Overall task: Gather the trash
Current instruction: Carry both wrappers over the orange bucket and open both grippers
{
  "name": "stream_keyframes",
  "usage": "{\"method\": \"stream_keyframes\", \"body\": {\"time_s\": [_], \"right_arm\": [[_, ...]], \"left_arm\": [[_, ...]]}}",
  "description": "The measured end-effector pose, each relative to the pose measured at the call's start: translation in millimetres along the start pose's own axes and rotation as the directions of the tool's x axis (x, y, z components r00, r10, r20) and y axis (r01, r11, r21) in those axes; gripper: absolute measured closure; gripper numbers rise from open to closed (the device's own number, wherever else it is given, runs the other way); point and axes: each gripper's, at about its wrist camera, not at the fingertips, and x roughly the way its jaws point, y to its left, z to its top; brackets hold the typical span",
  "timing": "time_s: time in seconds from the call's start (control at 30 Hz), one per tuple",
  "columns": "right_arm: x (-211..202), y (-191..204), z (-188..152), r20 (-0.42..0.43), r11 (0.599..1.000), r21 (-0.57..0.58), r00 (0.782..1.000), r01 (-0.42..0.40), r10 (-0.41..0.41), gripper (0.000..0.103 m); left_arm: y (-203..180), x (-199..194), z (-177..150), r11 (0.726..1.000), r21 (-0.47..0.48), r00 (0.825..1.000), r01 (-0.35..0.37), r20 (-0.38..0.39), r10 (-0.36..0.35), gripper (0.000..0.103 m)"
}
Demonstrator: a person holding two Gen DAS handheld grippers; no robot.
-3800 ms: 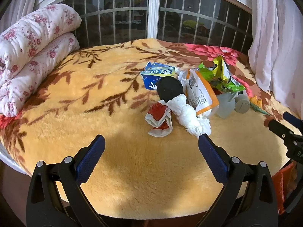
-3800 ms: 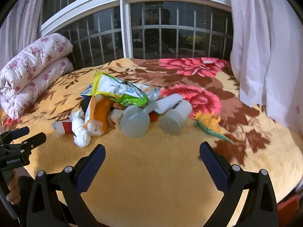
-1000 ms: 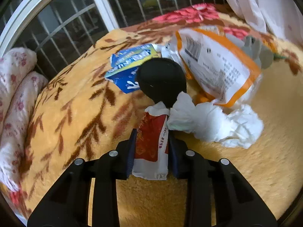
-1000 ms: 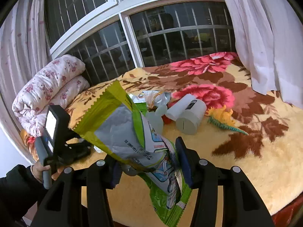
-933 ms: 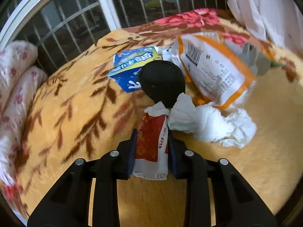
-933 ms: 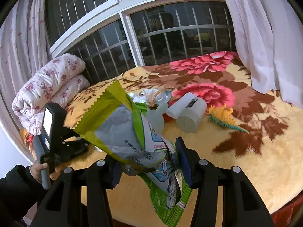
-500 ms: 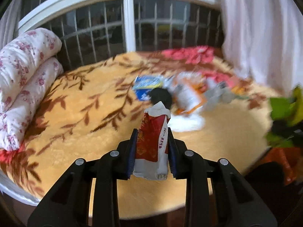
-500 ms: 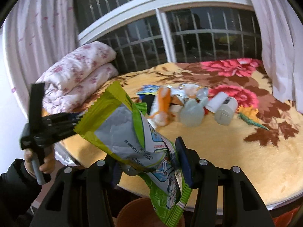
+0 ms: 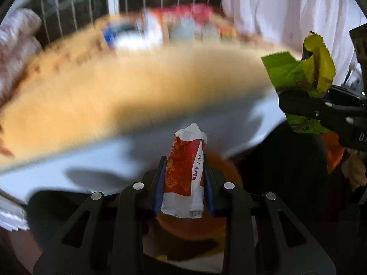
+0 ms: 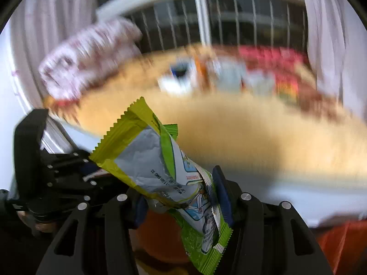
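Two grippers; one red-and-white wrapper [image 9: 184,171]; one green snack bag [image 10: 160,169]; one orange bin [image 10: 160,236]

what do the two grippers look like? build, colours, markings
Both match: the left gripper and right gripper have matte black plastic frames with triangular cut-outs and silver screw heads along the linkages. The fingers carry dark blue pads. White lettering marks the right gripper's body in the left wrist view, cut off at the picture's edge. No cables visible.

Red-and-white wrapper [image 9: 184,171]: crumpled, upright, its white torn top uppermost, pinched between the blue pads of the left claw [image 9: 183,183] above an orange bin [image 9: 195,229]. Green-and-silver snack bag [image 10: 165,171]: creased, serrated-edged, tilted up to the left, clamped in the right claw [image 10: 183,204]. Remaining trash on the bed [image 10: 229,128] is blurred.
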Motion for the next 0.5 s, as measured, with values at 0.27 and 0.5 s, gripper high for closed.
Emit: {"method": "stream_keyframes", "body": {"time_s": [0.27,0.5], "right_arm": [[107.8,-5.0,-64.1,-0.318,0.999,0.039,0.948,-0.016,0.027,0.052],[135.6,-8.8,-70.4,-0.376,0.999,0.036,0.926,-0.012,0.025,0.027]], "left_arm": [[-2.9,90.5,-23.2,1.000,0.025,0.956,0.008,-0.293,0.000,0.069],[5.1,114.5,-21.3,1.000,0.010,0.935,-0.019,-0.355,0.021,0.033]]}}
